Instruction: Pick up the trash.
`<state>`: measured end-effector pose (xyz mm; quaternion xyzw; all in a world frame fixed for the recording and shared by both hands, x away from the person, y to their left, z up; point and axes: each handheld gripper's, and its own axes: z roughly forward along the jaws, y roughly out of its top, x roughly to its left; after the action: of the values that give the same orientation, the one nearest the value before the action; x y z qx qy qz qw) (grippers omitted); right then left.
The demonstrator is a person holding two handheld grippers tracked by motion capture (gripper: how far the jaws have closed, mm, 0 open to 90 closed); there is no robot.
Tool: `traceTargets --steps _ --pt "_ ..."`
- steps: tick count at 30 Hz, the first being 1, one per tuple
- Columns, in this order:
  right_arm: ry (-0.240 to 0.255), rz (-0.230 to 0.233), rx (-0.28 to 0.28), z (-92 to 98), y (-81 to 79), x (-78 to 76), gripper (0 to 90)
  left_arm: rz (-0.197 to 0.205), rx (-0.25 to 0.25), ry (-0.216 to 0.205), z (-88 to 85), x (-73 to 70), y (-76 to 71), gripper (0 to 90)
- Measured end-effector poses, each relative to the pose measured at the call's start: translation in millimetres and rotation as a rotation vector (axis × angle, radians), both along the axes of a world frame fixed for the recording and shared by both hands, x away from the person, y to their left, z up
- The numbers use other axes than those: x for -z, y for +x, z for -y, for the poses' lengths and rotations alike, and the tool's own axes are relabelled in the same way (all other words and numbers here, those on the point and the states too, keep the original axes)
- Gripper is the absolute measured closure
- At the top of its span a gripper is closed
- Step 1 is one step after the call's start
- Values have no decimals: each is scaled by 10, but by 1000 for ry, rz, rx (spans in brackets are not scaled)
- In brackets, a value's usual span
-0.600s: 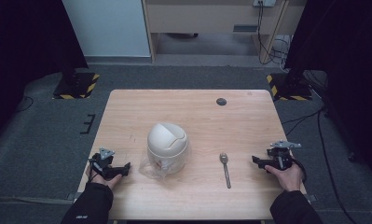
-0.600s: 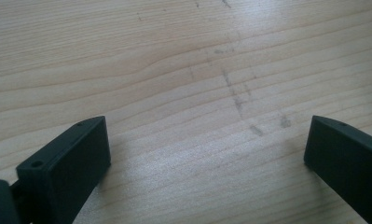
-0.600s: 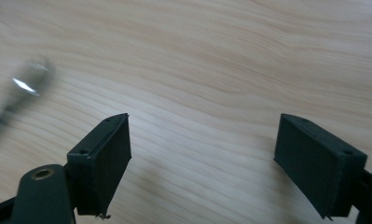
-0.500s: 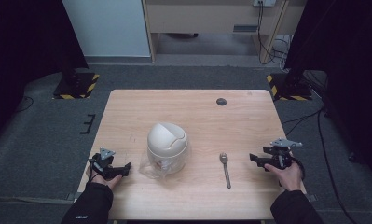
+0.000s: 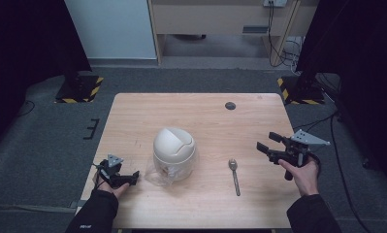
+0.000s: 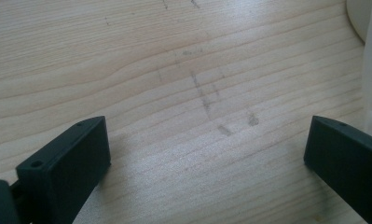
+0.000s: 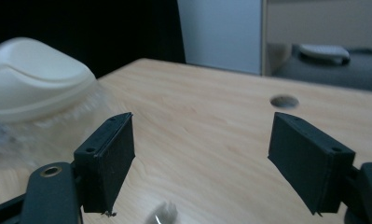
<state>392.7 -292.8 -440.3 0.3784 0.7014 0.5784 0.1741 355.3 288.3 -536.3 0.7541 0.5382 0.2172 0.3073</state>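
A white domed bin [image 5: 173,147] with a swing lid stands mid-table, a clear plastic bag [image 5: 156,173] bunched around its base. A metal spoon [image 5: 234,174] lies to its right, handle toward the front edge. My left gripper [image 5: 133,177] rests on the wood at the front left, pointing at the bin, jaws open over bare table [image 6: 207,154]. My right gripper [image 5: 265,141] is held above the table's right side, open and empty. In the right gripper view [image 7: 202,154] the bin [image 7: 34,77] sits ahead at the left and the spoon's bowl [image 7: 162,213] lies below the jaws.
The wooden table [image 5: 201,116] has a round cable hole [image 5: 230,105] near its far right. Grey floor surrounds it, with black stands on yellow-striped bases [image 5: 79,87] at the far corners and cables [image 5: 336,126] trailing at the right.
My right gripper has risen off the table and shifted a little toward the far side and left. The left gripper, bin and spoon have stayed put.
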Motion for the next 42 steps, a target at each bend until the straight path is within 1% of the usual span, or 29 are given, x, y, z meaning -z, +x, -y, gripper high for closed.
traceTargets --steps 1,2,3,4,6,7,10,11,12,13,14,16,17,18,22,23,24,26,28,29,30,33,34,35,36,38,40,41,42 --pt "0 0 0 0 0 0 226 0 0 0 0 0 0 0" --pt "11 36 -32 -54 -9 -121 220 0 -2 0 3 0 0 0" --pt "11 36 -32 -54 -9 -121 220 0 -2 0 3 0 0 0" --pt "6 54 -60 -112 -12 -207 220 0 -2 1 3 1 0 0" --pt "4 59 -71 -135 -11 -237 220 0 -3 1 4 0 1 0" --pt "3 78 -102 -218 -2 -318 219 0 -3 1 4 0 1 0" --pt "14 91 -138 -344 11 -403 207 0 -4 1 6 1 1 0" --pt "14 91 -138 -344 11 -403 207 0 -4 1 6 1 1 0" --pt "18 102 -167 -449 26 -456 198 0 -4 1 8 0 1 0" --pt "18 102 -167 -449 26 -456 198 0 -4 1 8 0 1 0" --pt "16 110 -183 -503 35 -480 196 0 -4 2 8 0 2 0" --pt "5 123 -234 -687 58 -549 184 0 -4 2 9 0 2 0" --pt "5 123 -234 -687 58 -549 184 0 -4 2 9 0 2 0" --pt "1 132 -265 -799 74 -589 179 0 -4 2 9 0 2 0" --pt "4 146 -315 -992 108 -658 178 0 -4 2 9 0 2 0" --pt "4 146 -315 -992 108 -658 178 0 -4 2 9 0 2 0" --pt "3 144 -326 -1042 115 -676 179 0 -4 2 9 0 2 0" --pt "-1 155 -355 -1182 158 -716 178 0 -4 1 9 0 2 0" --pt "7 158 -373 -1266 183 -732 187 0 -3 0 8 0 2 0" --pt "7 158 -373 -1266 183 -732 187 0 -3 0 8 0 2 0" --pt "14 162 -390 -1354 210 -744 190 0 -2 0 7 0 2 0" --pt "22 162 -412 -1457 240 -736 192 0 -1 0 6 0 2 0" --pt "22 162 -412 -1457 240 -736 192 0 -1 0 6 0 2 0" --pt "23 159 -421 -1494 250 -728 192 0 -1 0 6 0 2 0" --pt "33 148 -444 -1576 269 -697 192 0 0 0 5 0 2 0" --pt "40 142 -449 -1600 278 -682 192 0 2 0 4 0 2 0" --pt "13 138 -466 -1678 295 -645 191 0 2 0 4 0 2 0" --pt "3 130 -488 -1760 301 -622 190 0 2 0 4 0 2 0" --pt "3 130 -488 -1760 301 -622 190 0 2 0 4 0 2 0"
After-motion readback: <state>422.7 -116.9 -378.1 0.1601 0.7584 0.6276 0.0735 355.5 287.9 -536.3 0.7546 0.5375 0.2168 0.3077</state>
